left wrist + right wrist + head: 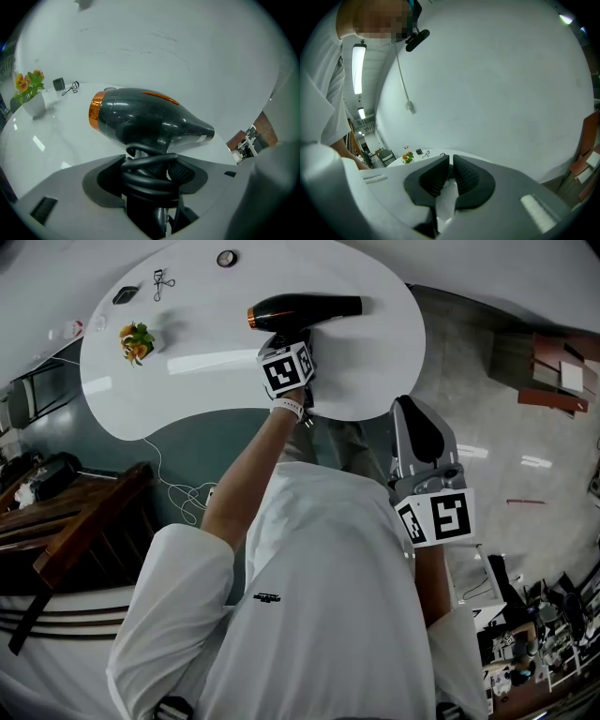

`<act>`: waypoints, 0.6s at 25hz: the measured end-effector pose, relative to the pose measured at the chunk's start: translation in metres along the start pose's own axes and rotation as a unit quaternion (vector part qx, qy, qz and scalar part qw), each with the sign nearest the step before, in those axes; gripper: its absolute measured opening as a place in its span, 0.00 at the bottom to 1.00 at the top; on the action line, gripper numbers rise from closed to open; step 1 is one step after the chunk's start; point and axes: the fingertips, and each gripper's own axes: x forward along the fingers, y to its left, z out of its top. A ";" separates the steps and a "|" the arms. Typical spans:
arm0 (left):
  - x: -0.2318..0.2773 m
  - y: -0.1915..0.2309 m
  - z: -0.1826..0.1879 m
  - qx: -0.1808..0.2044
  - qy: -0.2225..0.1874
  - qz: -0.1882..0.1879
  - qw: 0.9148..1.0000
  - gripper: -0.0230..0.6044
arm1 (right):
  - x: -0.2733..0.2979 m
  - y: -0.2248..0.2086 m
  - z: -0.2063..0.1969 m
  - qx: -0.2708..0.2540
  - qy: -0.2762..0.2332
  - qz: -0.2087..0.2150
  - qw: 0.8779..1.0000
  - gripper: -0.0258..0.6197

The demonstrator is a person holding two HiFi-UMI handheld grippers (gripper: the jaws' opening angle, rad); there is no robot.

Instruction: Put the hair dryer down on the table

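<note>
A black hair dryer (305,310) with an orange ring at its back end lies crosswise over the far part of the white table (234,371). My left gripper (292,334) is shut on its handle from the near side. In the left gripper view the dryer body (145,117) stands just past the jaws, and the handle with the black cord (150,173) coiled round it fills my left gripper (150,164). Whether the dryer rests on the table (47,140) I cannot tell. My right gripper (419,432) is held up off the table by the person's chest, and its jaws (451,171) are together with nothing in them.
On the table's left part stand a small potted plant (138,341), an eyelash curler (159,282), a small dark box (125,294) and a round item (226,258). Dark wooden furniture (75,531) is at the left, with a white cable (183,493) on the floor.
</note>
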 end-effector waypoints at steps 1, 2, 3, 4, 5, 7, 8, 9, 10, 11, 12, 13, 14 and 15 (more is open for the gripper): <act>0.001 0.000 0.000 0.001 -0.001 0.003 1.000 0.48 | -0.001 0.000 0.000 0.000 -0.001 0.000 1.000 0.07; 0.001 0.000 -0.001 0.000 -0.002 0.005 1.000 0.48 | -0.002 0.000 0.000 0.000 -0.002 -0.001 1.000 0.07; 0.002 0.000 -0.002 -0.003 -0.002 0.007 1.000 0.48 | -0.004 0.000 0.000 0.001 -0.003 -0.003 1.000 0.07; 0.002 0.000 -0.002 -0.007 -0.004 0.008 1.000 0.48 | -0.005 -0.001 0.000 0.001 -0.004 -0.004 1.000 0.07; 0.003 0.000 -0.002 -0.010 -0.006 0.009 1.000 0.49 | -0.007 -0.002 0.000 0.001 -0.004 -0.005 1.000 0.07; 0.003 0.001 -0.001 -0.011 -0.010 0.011 1.000 0.49 | -0.012 -0.004 -0.001 0.002 -0.005 -0.010 1.000 0.07; 0.003 0.000 0.000 -0.009 -0.011 0.012 1.000 0.49 | -0.015 -0.005 -0.002 0.003 -0.006 -0.012 1.000 0.07; 0.002 0.000 0.000 -0.007 -0.012 0.011 1.000 0.49 | -0.017 -0.006 -0.002 0.004 -0.006 -0.015 1.000 0.07; 0.002 -0.001 0.000 -0.007 -0.012 0.008 1.000 0.49 | -0.020 -0.007 -0.003 0.005 -0.007 -0.017 1.000 0.07; 0.002 -0.002 0.000 -0.008 -0.012 0.004 1.000 0.49 | -0.023 -0.007 -0.003 0.005 -0.008 -0.019 1.000 0.07; 0.002 -0.003 0.000 -0.009 -0.012 0.000 1.000 0.49 | -0.025 -0.007 -0.004 0.005 -0.008 -0.020 1.000 0.07; 0.001 -0.004 0.000 -0.010 -0.012 -0.005 1.000 0.49 | -0.026 -0.007 -0.003 0.004 -0.009 -0.020 1.000 0.07; 0.001 -0.005 0.001 -0.011 -0.013 -0.009 1.000 0.50 | -0.028 -0.006 -0.003 0.003 -0.010 -0.019 1.000 0.07; 0.000 -0.006 0.002 -0.012 -0.014 -0.012 1.000 0.54 | -0.029 -0.005 -0.002 0.002 -0.012 -0.019 1.000 0.07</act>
